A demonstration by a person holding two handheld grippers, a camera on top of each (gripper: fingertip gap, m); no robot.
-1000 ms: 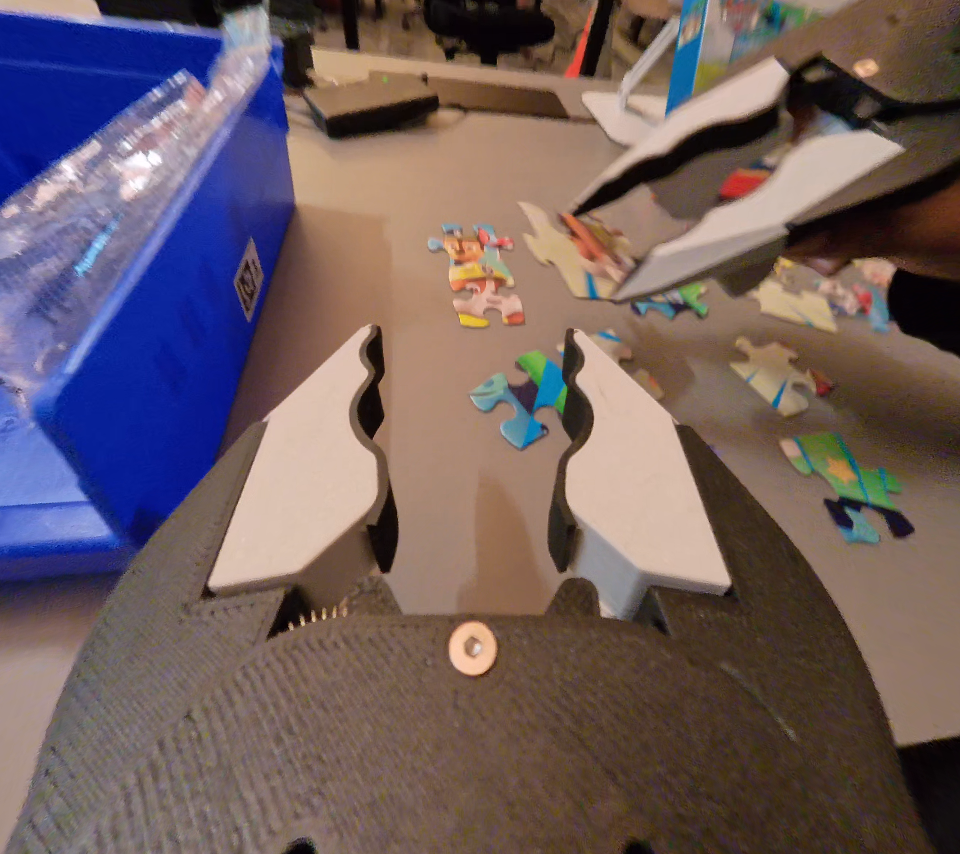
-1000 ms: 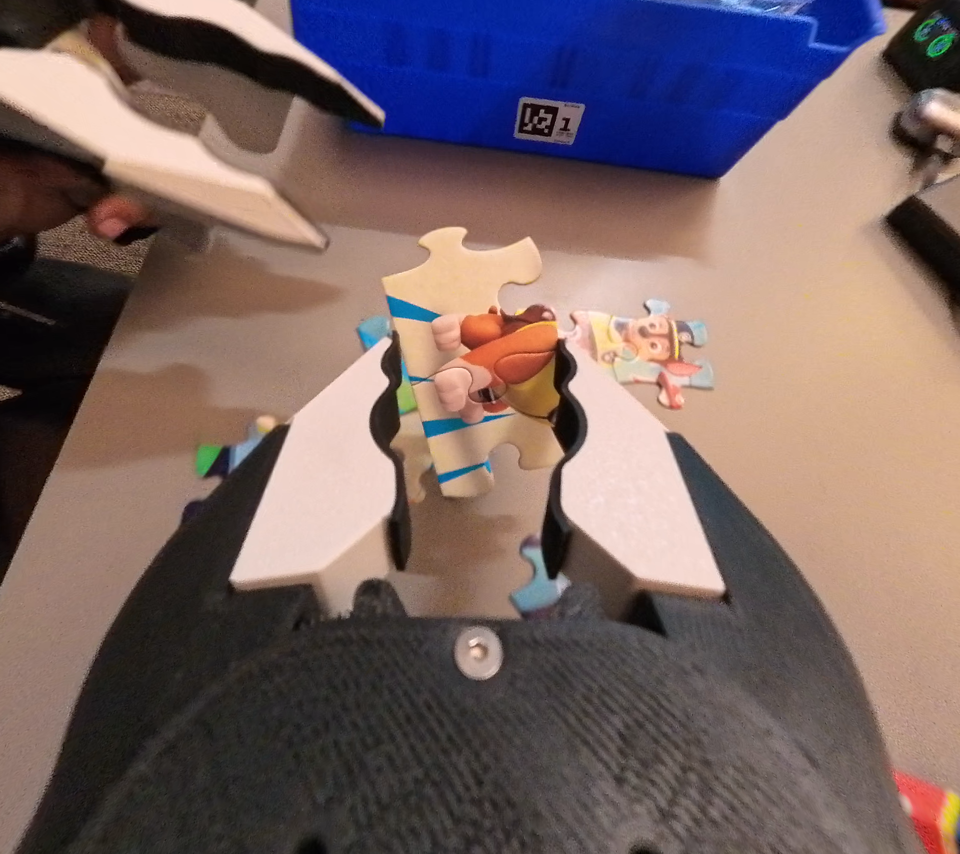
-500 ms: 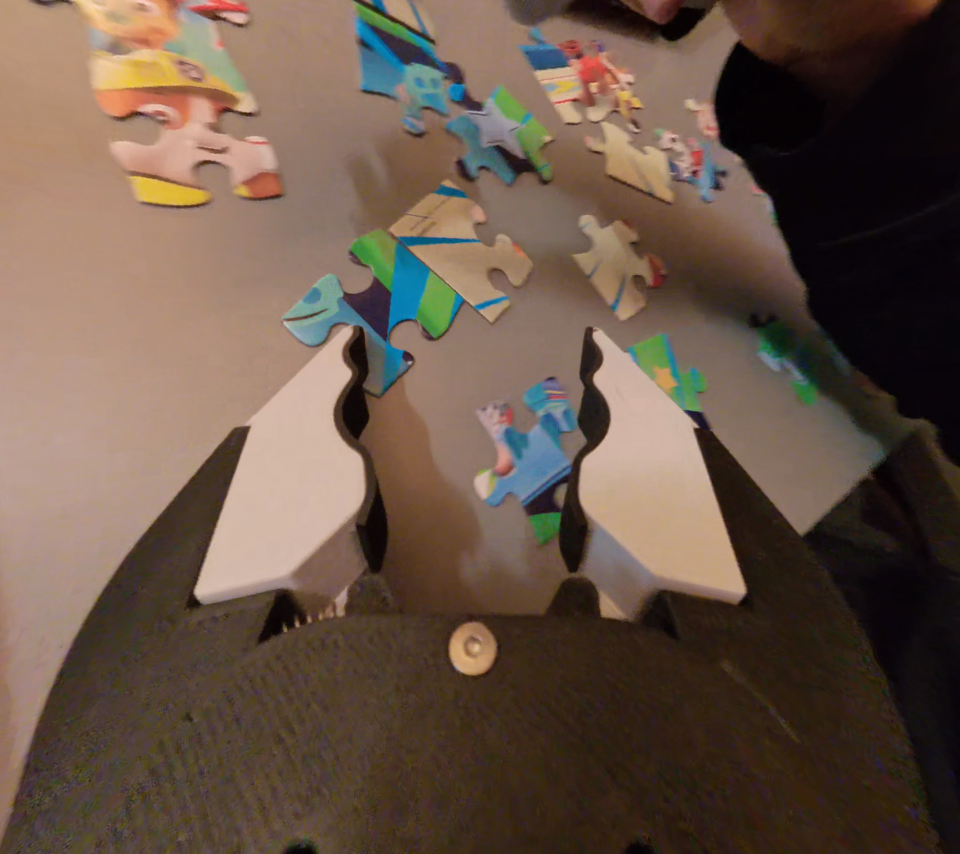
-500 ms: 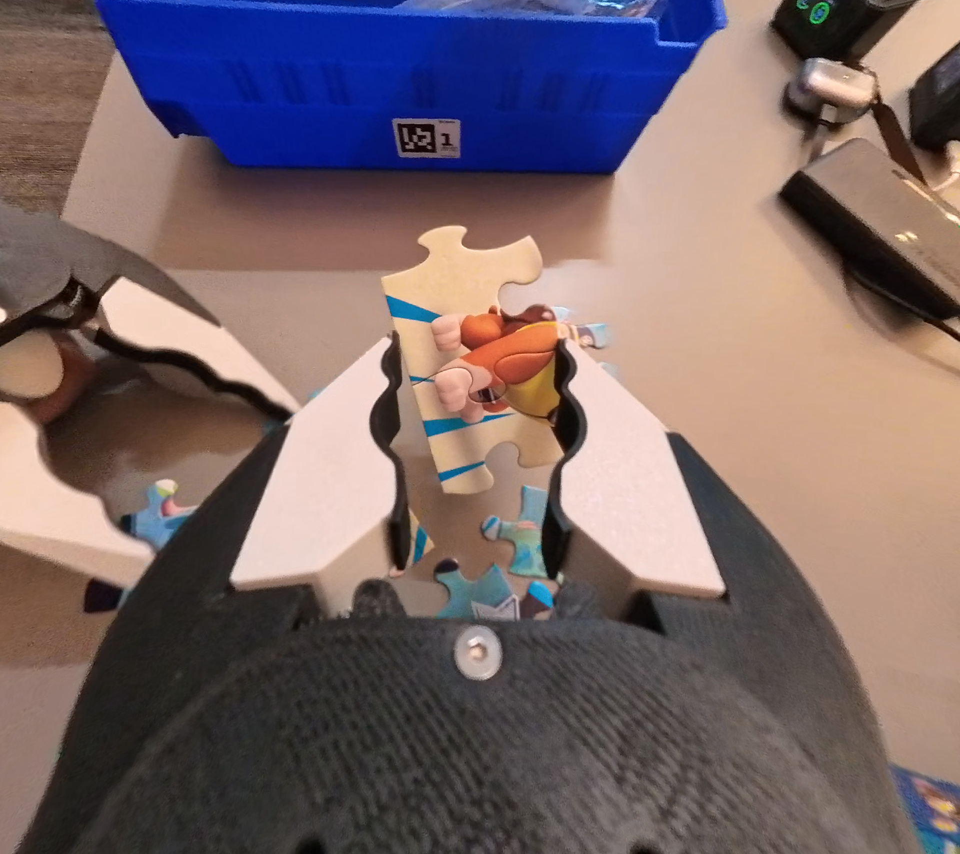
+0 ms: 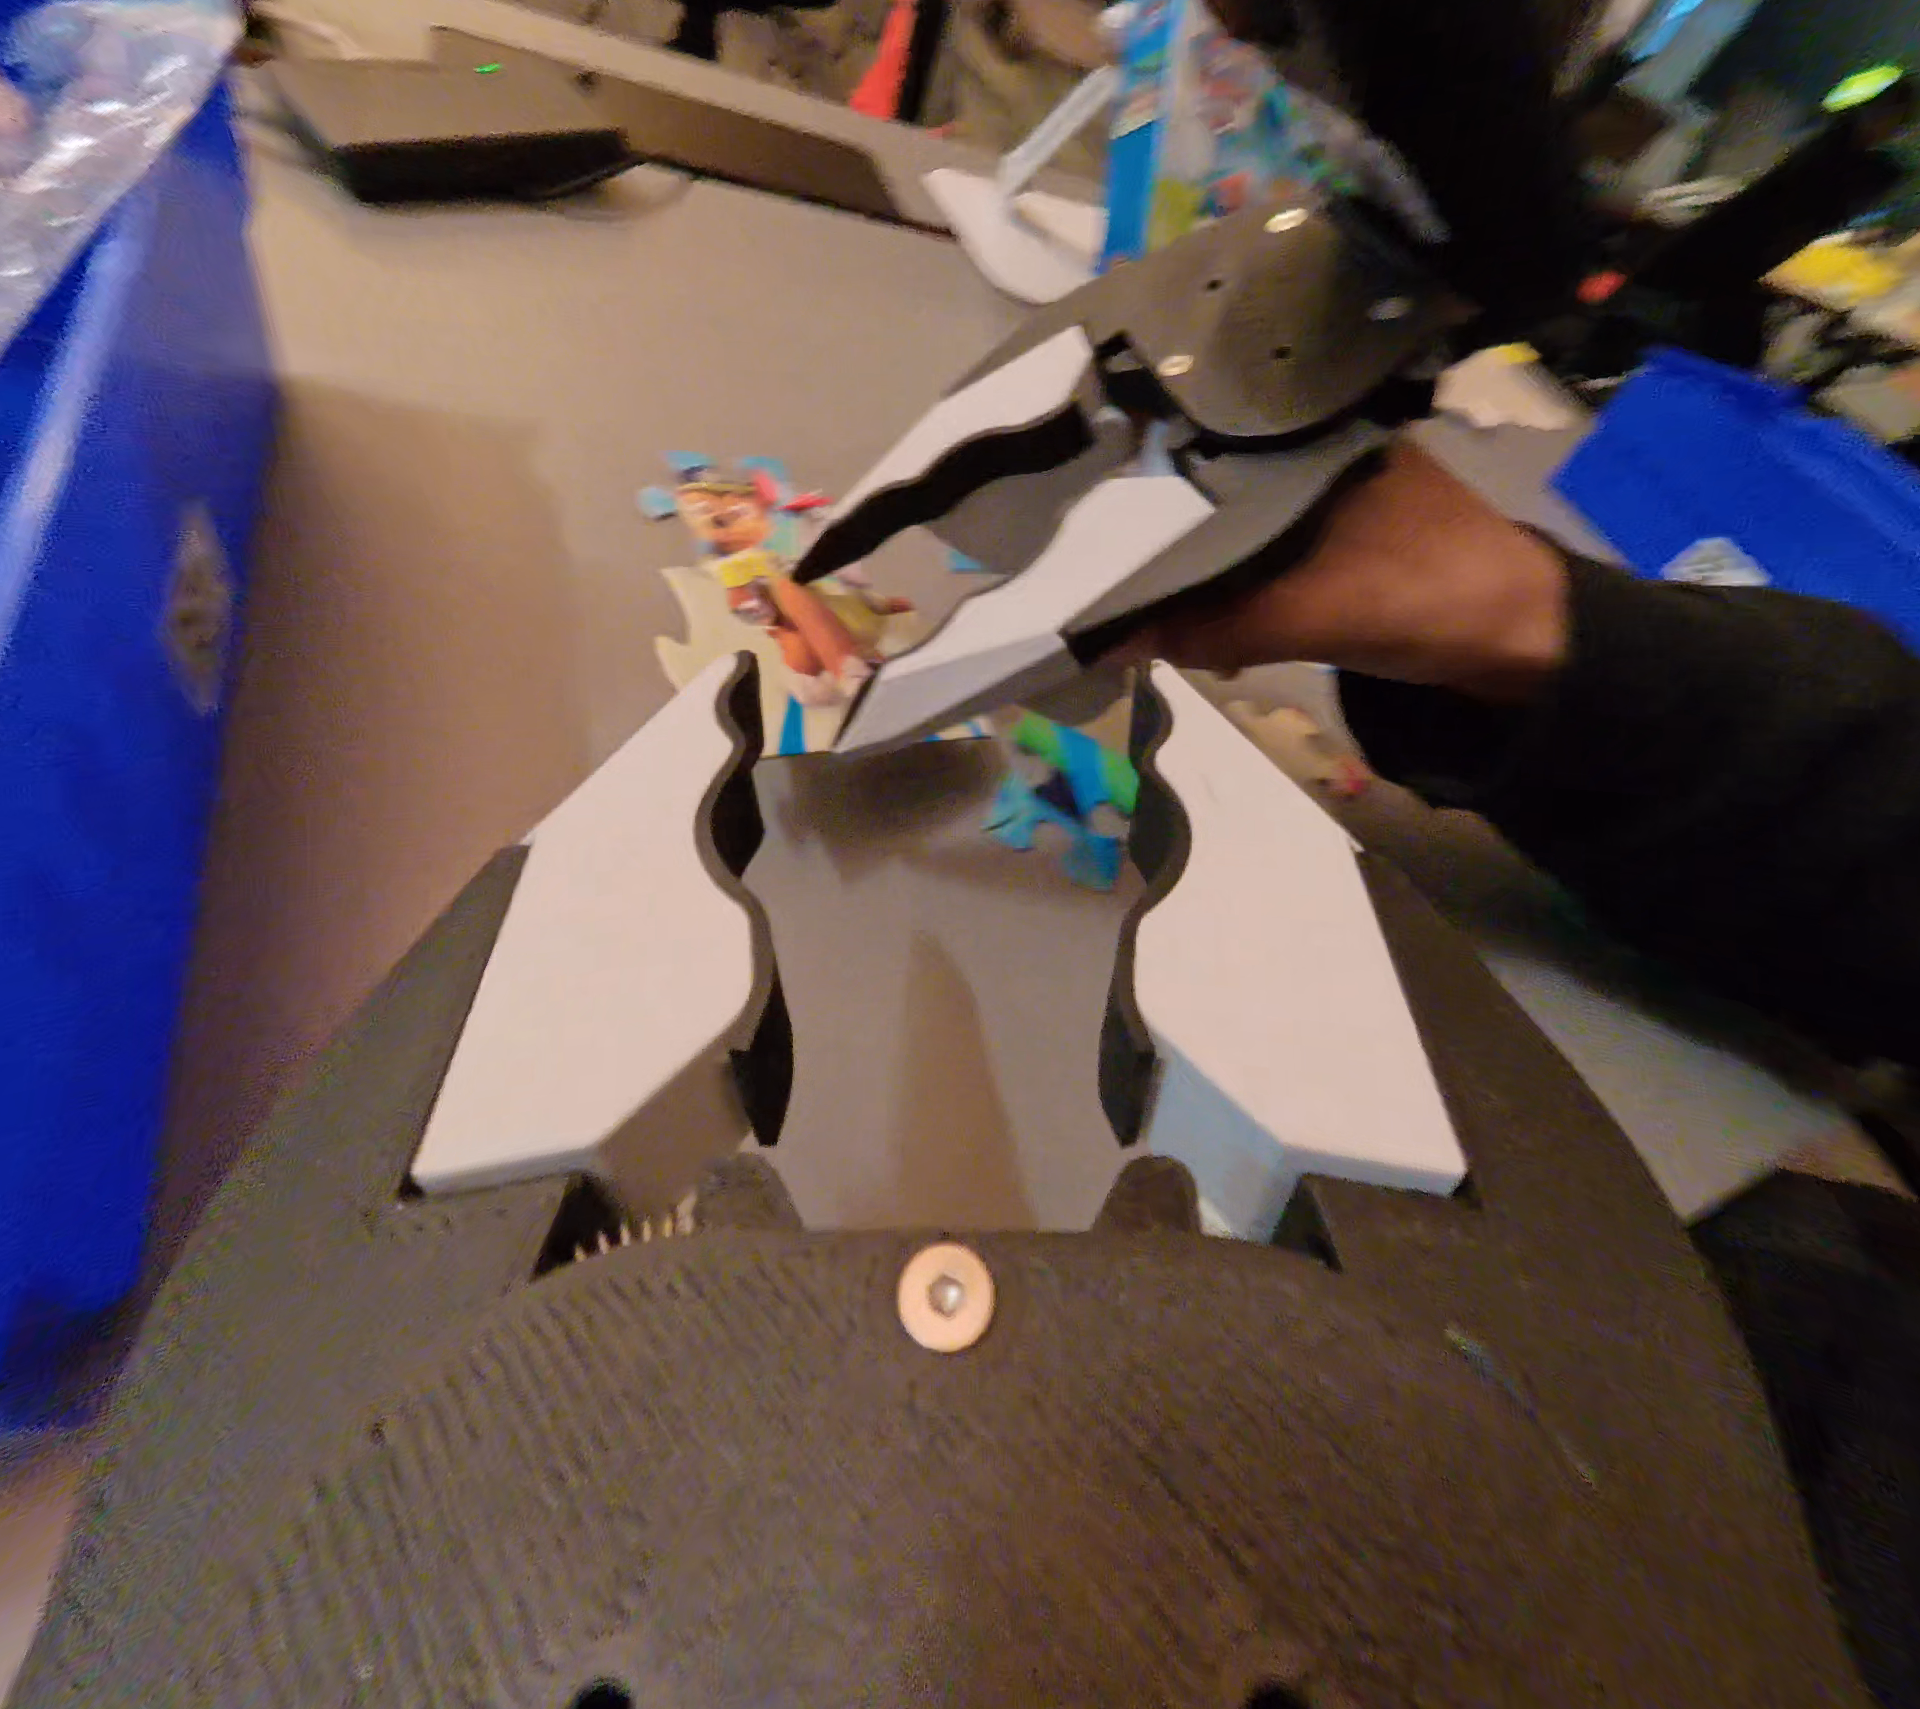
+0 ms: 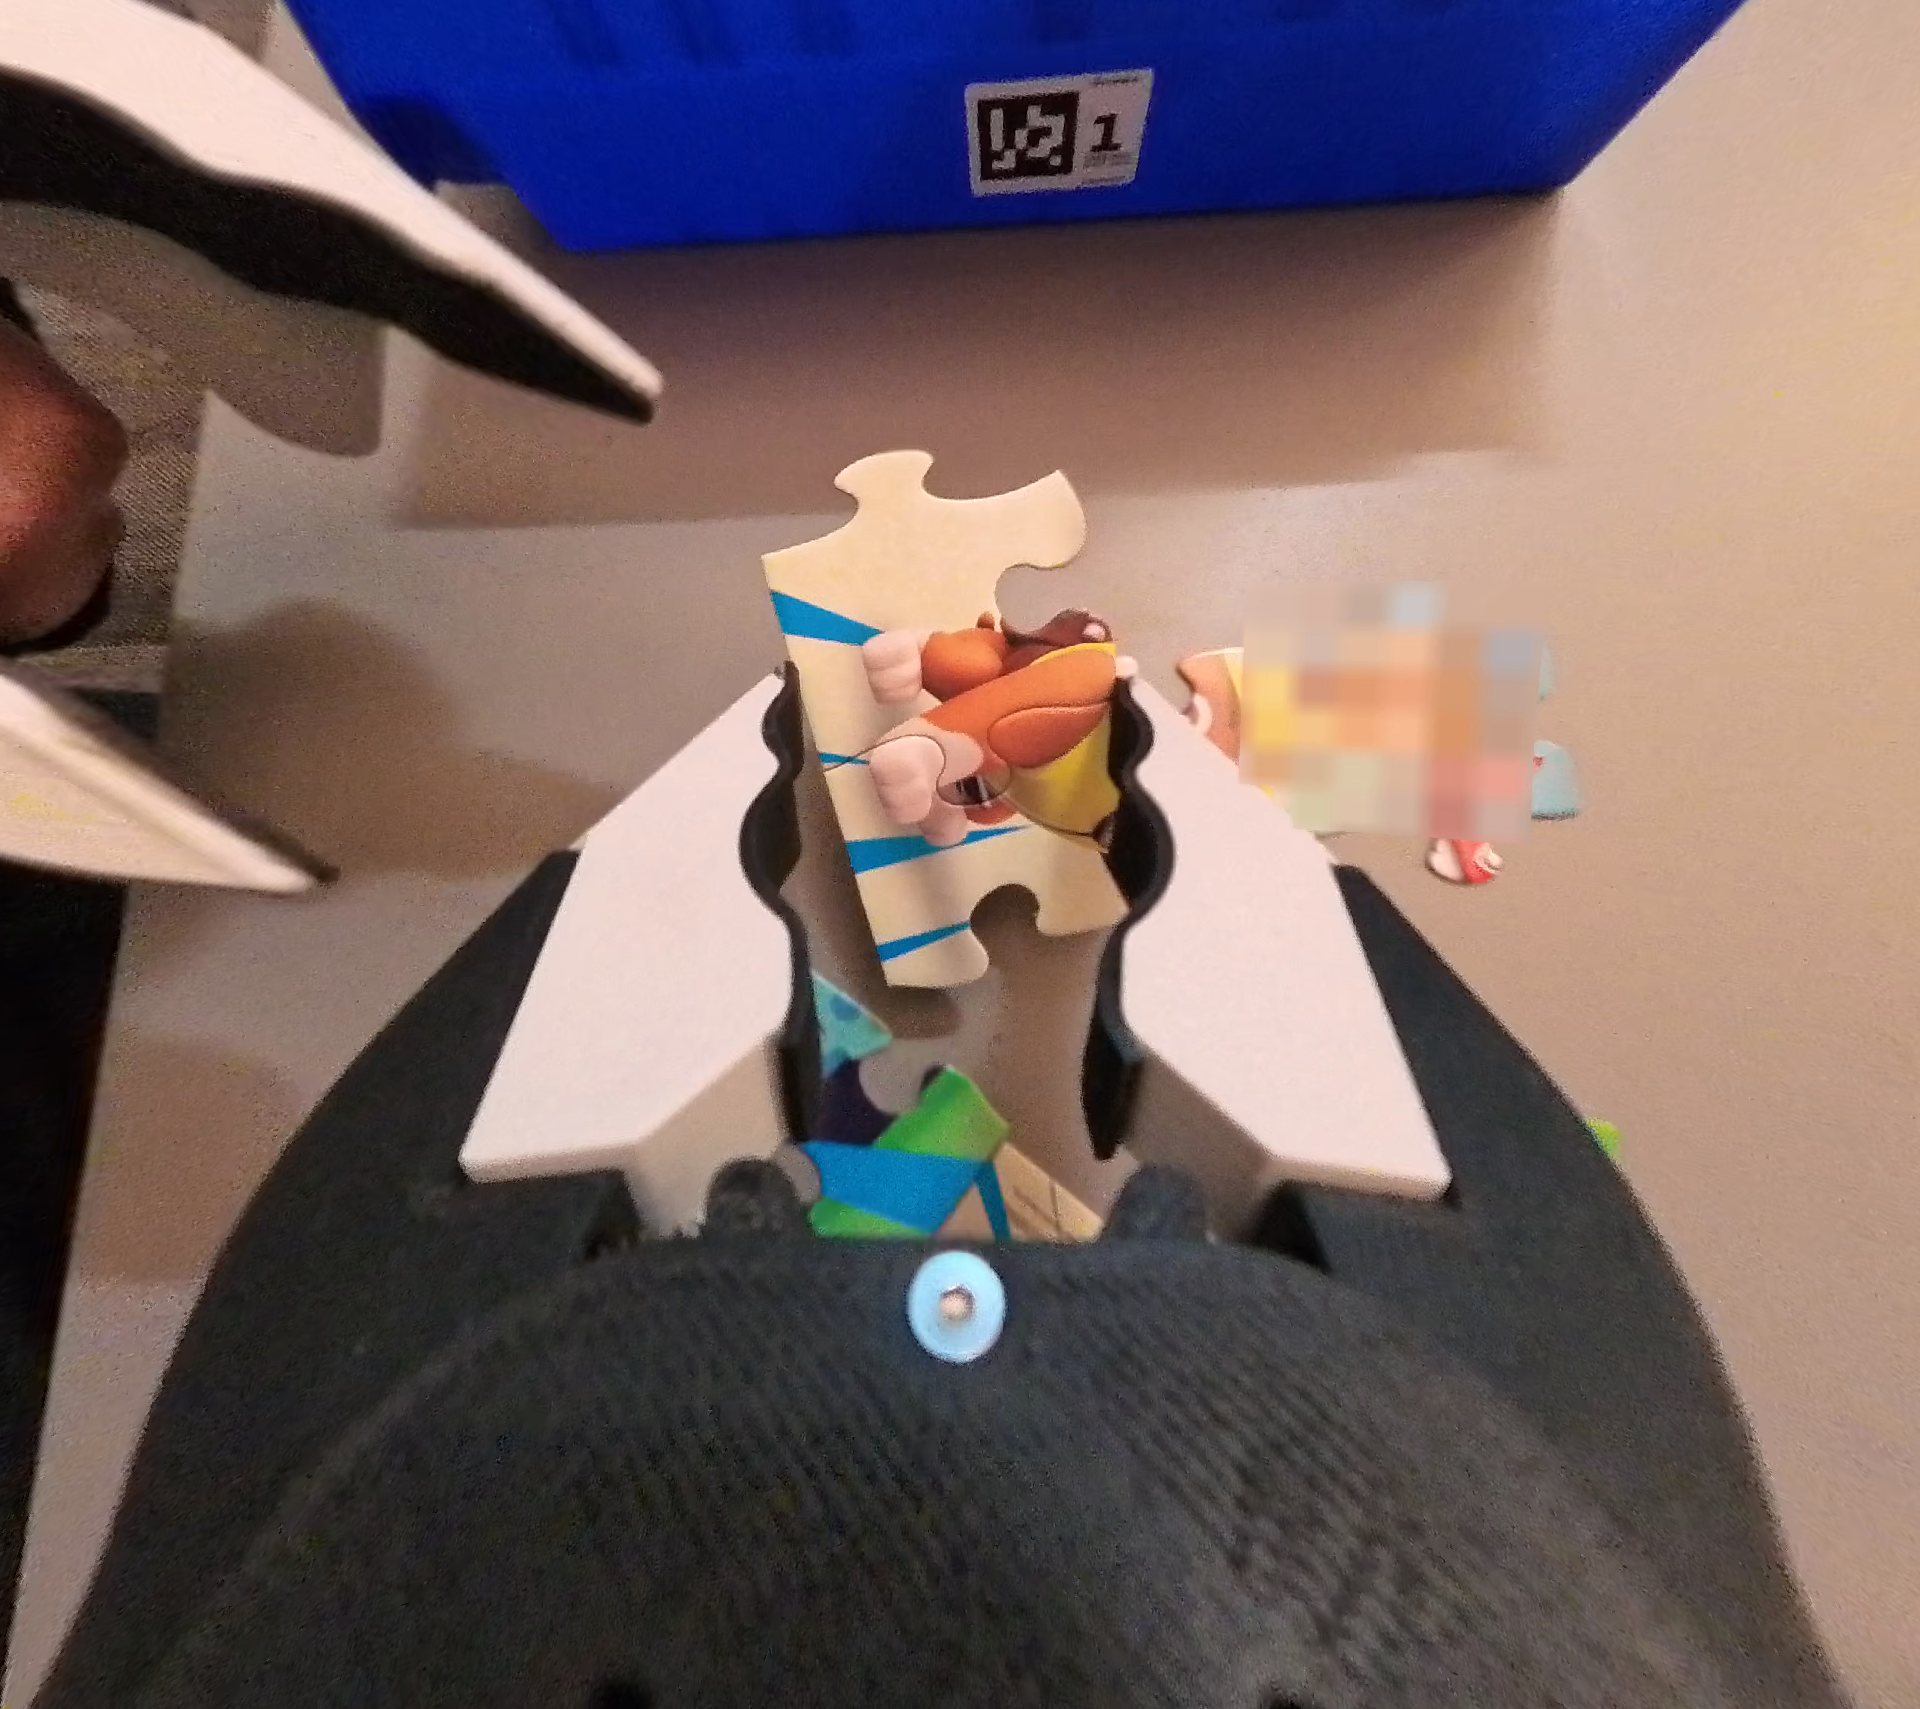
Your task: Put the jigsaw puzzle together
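Two tools share this worktop [image 6: 1662, 433], and we take them from left to right. Far to the left of the left tool [image 5: 940, 703] stands a blue bin [image 5: 114, 516] with clear plastic bags [image 5: 94, 49] over its rim. The left tool's fingers are spread with only bare worktop between them; a blue and green puzzle piece [image 5: 1070, 802] lies just inside its right fingertip. Ahead of it and to its right hangs the right tool [image 6: 956, 703], held in a hand [image 5: 1382, 589] with a dark sleeve. The right tool pinches a cream puzzle piece [image 6: 935, 672] with blue stripes and a brown cartoon dog, both pads pressed against its side edges, the piece standing up out of the jaws. Beyond the right tool sits the blue bin's wall with a white marker sticker [image 6: 1055, 132]. Under its fingers lies a green and blue piece [image 6: 914, 1160]; just to its right lies a colourful joined pair of pieces [image 6: 1496, 786]. A puzzle box [image 5: 1164, 90] stands far beyond the left tool.
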